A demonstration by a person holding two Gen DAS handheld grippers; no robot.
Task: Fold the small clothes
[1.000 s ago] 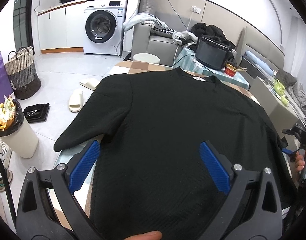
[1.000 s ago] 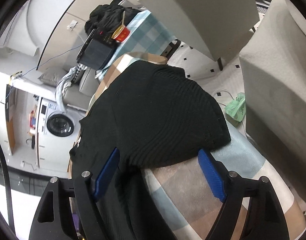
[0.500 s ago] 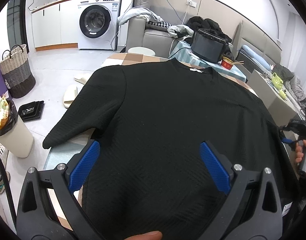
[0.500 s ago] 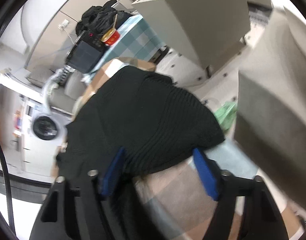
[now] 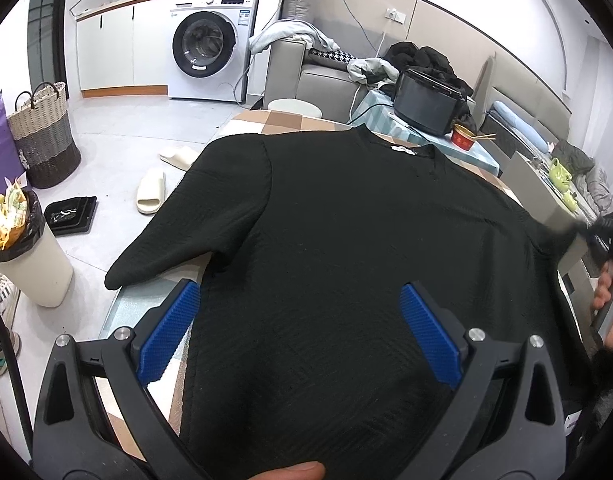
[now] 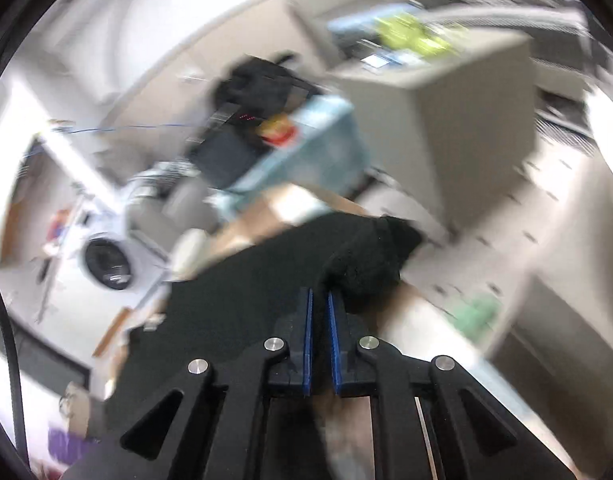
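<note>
Right fingers pinching the sleeve for the first fold

The right gripper (image 6: 320, 300) has just been closing, its fingers (image 6: 307, 328) now nipping the right sleeve (image 6: 370, 264) of the black top (image 5: 346, 248) lying spread on the checked surface (image 5: 290, 122). The left gripper (image 5: 302, 320) is hanging wide open above the hem. Next, I'd judge, the sleeve wants carrying inward across the body.

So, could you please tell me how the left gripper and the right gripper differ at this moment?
The left gripper is wide open above the black sweater, gripping nothing; the right gripper has just closed on the sweater's sleeve. The left view is sharp, the right blurred. Both have blue pads on black fingers.
</note>
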